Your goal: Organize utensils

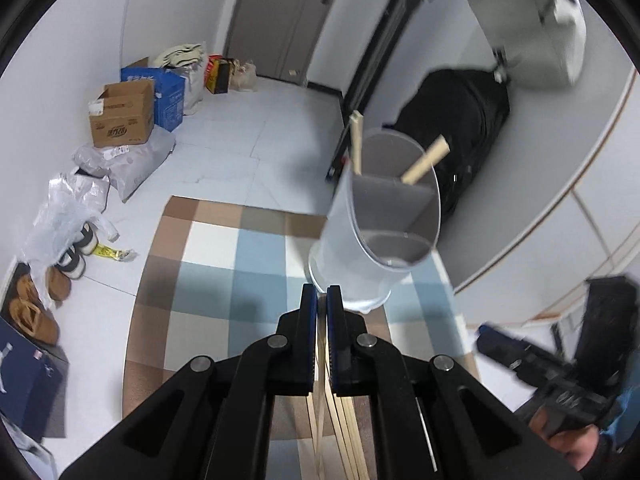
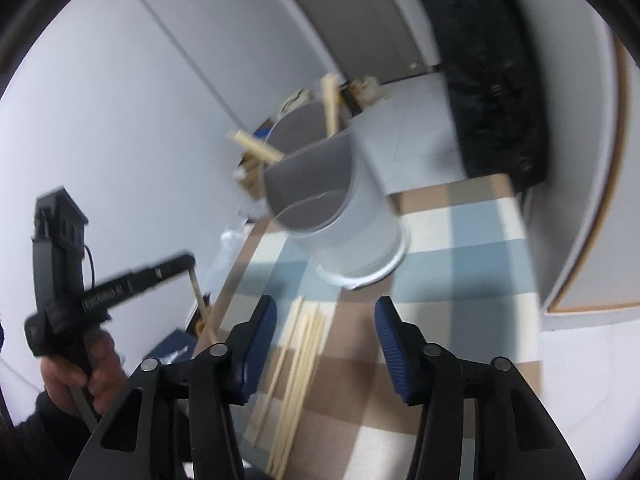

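Left gripper (image 1: 321,296): blue pads pressed together on a single chopstick (image 1: 320,364), held up above the desk. In the right wrist view you can see the stick (image 2: 202,304) hanging down from its tip.

Loose chopsticks (image 2: 298,364): a bunch of pale wooden ones lying flat on the checked cloth (image 2: 460,256), roughly parallel, just in front of the right gripper and near its left finger. The left wrist view catches them too, under the gripper.

Holder (image 1: 384,216): grey round utensil cup with dividers inside, sitting on the cloth past the loose pile. Looks tilted but that could just be the fisheye.

Sticks in holder (image 1: 426,160): two already in the back compartment, one leaning left (image 1: 356,144), one leaning right, tops poking out over the rim.

Right gripper (image 2: 326,344): fingers spread wide, nothing between them, hovering over the cloth near the pile.

Background: boxes (image 1: 122,118) and bags along the wall on the floor, black bag (image 1: 460,120) behind the holder. Pretty blurry all round.
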### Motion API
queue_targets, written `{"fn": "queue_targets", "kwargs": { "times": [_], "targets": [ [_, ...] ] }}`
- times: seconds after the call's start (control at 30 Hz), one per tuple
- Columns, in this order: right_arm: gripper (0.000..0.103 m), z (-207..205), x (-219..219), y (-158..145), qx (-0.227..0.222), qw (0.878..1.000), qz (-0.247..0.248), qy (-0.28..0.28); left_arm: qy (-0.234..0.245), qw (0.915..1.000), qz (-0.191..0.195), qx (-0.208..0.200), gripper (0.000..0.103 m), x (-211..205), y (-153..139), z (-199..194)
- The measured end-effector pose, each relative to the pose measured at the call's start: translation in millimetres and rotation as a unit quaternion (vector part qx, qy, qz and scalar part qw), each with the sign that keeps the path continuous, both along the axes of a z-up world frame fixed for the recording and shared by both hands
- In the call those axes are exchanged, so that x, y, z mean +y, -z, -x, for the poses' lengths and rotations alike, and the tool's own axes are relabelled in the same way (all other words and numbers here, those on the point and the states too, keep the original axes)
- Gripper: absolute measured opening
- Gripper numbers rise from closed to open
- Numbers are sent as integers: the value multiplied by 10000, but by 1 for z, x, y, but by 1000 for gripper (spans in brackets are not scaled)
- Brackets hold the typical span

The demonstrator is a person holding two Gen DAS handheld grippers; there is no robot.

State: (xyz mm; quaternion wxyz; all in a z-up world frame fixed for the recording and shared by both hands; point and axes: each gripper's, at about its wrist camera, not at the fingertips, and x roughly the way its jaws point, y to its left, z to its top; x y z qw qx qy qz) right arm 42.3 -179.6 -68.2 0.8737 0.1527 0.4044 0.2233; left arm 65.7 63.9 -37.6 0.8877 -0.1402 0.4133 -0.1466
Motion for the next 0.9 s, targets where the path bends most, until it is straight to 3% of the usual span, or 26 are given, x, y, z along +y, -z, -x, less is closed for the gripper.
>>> {"fn": "queue_targets", "kwargs": {
  "times": [0.17,0.5,0.73,0.9],
  "targets": [
    [34,-9,37,11,226,9988,270,-341,-113,9997,209,-68,1,23,4,-3],
    [32,-53,116,34,640,9887,1008,-907,-214,9973,594,-375,1,63,-4,7],
    [29,-81,146,66,1010,9778,1537,-1006,-361,9953,829,-336,1,84,-2,10],
    [23,-95,149,86,1229,9717,1855,-794,-364,9955,774,-415,1,87,-3,13]
  ]
}}
